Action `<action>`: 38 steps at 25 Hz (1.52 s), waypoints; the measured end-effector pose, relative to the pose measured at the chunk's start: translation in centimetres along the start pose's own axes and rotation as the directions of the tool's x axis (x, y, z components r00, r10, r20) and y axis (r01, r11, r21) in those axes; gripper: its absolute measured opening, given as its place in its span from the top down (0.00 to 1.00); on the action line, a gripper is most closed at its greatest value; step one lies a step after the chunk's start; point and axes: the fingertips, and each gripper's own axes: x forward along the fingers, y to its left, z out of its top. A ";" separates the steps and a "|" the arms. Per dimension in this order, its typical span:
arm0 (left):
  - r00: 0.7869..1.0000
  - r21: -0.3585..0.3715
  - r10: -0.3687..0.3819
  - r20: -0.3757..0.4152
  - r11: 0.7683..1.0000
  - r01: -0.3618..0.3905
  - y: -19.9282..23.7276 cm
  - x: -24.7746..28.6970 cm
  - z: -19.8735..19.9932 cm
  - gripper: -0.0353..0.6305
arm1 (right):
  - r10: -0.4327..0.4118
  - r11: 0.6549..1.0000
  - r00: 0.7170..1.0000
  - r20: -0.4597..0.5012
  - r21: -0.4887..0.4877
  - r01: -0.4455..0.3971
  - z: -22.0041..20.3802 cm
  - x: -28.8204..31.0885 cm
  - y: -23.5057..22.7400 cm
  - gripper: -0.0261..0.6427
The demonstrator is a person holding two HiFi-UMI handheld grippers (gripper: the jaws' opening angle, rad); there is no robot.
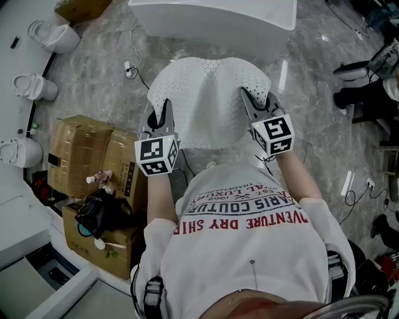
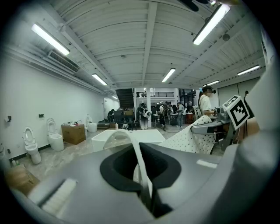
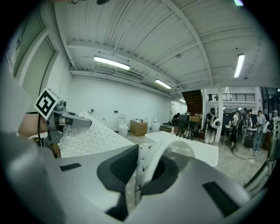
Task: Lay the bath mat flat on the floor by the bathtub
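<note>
Left gripper (image 1: 164, 107) clamped on the near-left edge of the bath mat (image 1: 209, 99); the white strip runs straight into the closed jaws in the left gripper view. Right gripper (image 1: 257, 99) same, pinching the near-right edge. Mat is held up off the floor (image 1: 312, 81), sagging between the two, perforated side up. Bathtub (image 1: 212, 15) just beyond the mat's far edge. Cardboard boxes (image 1: 81, 146) to the left.
</note>
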 end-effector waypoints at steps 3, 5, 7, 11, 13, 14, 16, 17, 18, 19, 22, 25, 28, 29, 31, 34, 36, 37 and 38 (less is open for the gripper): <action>1.000 0.004 0.001 0.003 1.000 -0.001 0.4 0.0 0.2 0.92 | 0.004 1.000 1.000 0.000 -0.004 -0.004 0.3 0.4 0.3 0.93; 1.000 0.007 0.001 0.002 1.000 -0.001 0.8 -0.1 0.2 0.92 | 0.007 1.000 1.000 0.001 -0.005 -0.007 0.4 0.7 0.6 0.93; 1.000 0.004 -0.002 0.001 1.000 0.002 1.3 -0.2 0.1 0.92 | 0.009 1.000 1.000 0.001 -0.005 -0.009 0.5 1.1 1.1 0.93; 1.000 -0.011 -0.015 -0.001 1.000 0.015 2.6 -0.4 -0.3 0.92 | 0.001 1.000 1.000 -0.010 0.006 -0.001 0.5 2.2 2.0 0.93; 1.000 -0.022 -0.024 -0.008 0.999 0.024 3.3 -0.6 -0.9 0.92 | -0.012 1.000 1.000 -0.022 0.026 0.012 0.0 2.8 2.5 0.93; 1.000 -0.027 -0.028 -0.014 0.999 0.028 3.6 -0.7 -1.3 0.92 | -0.016 0.999 0.999 -0.033 0.037 0.017 -0.4 3.2 2.9 0.93; 0.999 -0.037 -0.036 -0.026 0.999 0.035 4.6 -0.9 -2.2 0.92 | -0.018 0.998 0.998 -0.060 0.057 0.022 -1.3 4.1 3.7 0.93; 0.999 -0.041 -0.039 -0.033 0.998 0.037 5.1 -0.9 -2.6 0.92 | -0.018 0.998 0.997 -0.073 0.064 0.023 -1.7 4.5 4.2 0.93; 0.998 -0.044 -0.039 -0.040 0.998 0.037 5.7 -1.0 -2.9 0.92 | -0.017 0.997 0.996 -0.086 0.069 0.022 -2.1 5.0 4.6 0.93; 0.998 -0.046 -0.035 -0.048 0.998 0.033 6.3 -1.0 -3.3 0.92 | -0.014 0.997 0.995 -0.098 0.073 0.021 -2.4 5.5 5.0 0.93; 0.997 -0.059 -0.015 -0.072 0.998 0.011 8.4 -0.7 -4.3 0.92 | 0.006 0.996 0.990 -0.141 0.091 0.007 -3.3 7.4 5.9 0.93; 0.996 -0.072 -0.003 -0.093 0.997 -0.004 10.1 0.2 -5.3 0.92 | 0.034 0.995 0.986 -0.166 0.097 -0.018 -3.9 9.7 6.3 0.93; 0.993 -0.076 0.023 -0.114 0.997 -0.032 12.1 2.0 -6.1 0.92 | 0.071 0.994 0.981 -0.181 0.098 -0.054 -4.4 13.1 6.1 0.93; 0.992 -0.081 0.033 -0.119 0.996 -0.043 12.7 2.8 -6.2 0.92 | 0.083 0.993 0.979 -0.184 0.099 -0.066 -4.5 14.3 5.8 0.93; 0.991 -0.091 0.047 -0.128 0.994 -0.059 13.7 4.8 -6.3 0.92 | 0.104 0.991 0.977 -0.183 0.105 -0.086 -4.6 17.1 4.7 0.93; 0.987 -0.105 0.066 -0.148 0.991 -0.082 15.4 8.7 -6.1 0.92 | 0.138 0.987 0.973 -0.187 0.113 -0.119 -4.4 21.9 2.4 0.93; 0.983 -0.116 0.078 -0.166 0.988 -0.098 16.8 11.7 -5.7 0.92 | 0.166 0.983 0.965 -0.203 0.106 -0.147 -4.3 25.3 0.9 0.93; 0.982 -0.122 0.080 -0.173 0.987 -0.102 17.6 13.4 -5.3 0.92 | 0.179 0.982 0.961 -0.211 0.105 -0.160 -4.2 27.0 0.0 0.93; 0.981 -0.126 0.081 -0.176 0.987 -0.104 18.3 15.1 -4.9 0.92 | 0.190 0.980 0.958 -0.216 0.107 -0.171 -4.0 28.5 -0.9 0.93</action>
